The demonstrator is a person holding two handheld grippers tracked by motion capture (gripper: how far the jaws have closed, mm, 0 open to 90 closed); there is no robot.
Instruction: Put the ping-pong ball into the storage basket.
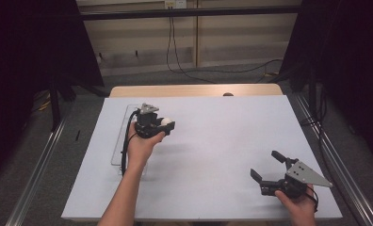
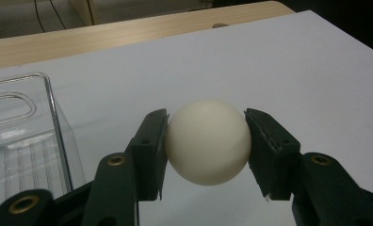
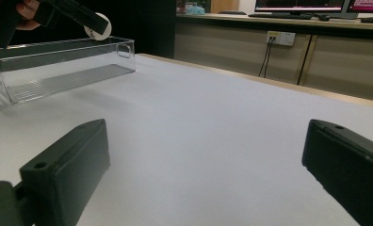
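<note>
At the far left of the desk [image 1: 208, 155] lies a clear plastic box [image 1: 120, 136], long and narrow, open at the top; as far as the left gripper view and right gripper view show, nothing is in it.

Just to the right of the box, the left gripper [image 1: 168, 125] is held above the desk, its jaws clenched on a white ball [image 2: 208, 141]. In the left gripper view the two black pads press the ball from either side, and the ball hangs clear of the white surface. The box's near wall [image 2: 57, 127] stands just beside the left jaw, so the ball is close to the box but not over it.

Farther right the desk is bare.

At the right, near the front edge, the right gripper [image 1: 265, 165] rests low in the person's hand, its jaws released and wide apart with nothing between them [image 3: 64, 165].

Judging by this, the pick-up is done: the ball is grasped and lifted. What looks to be left is to carry it over the box opening, lower it and let go.
</note>
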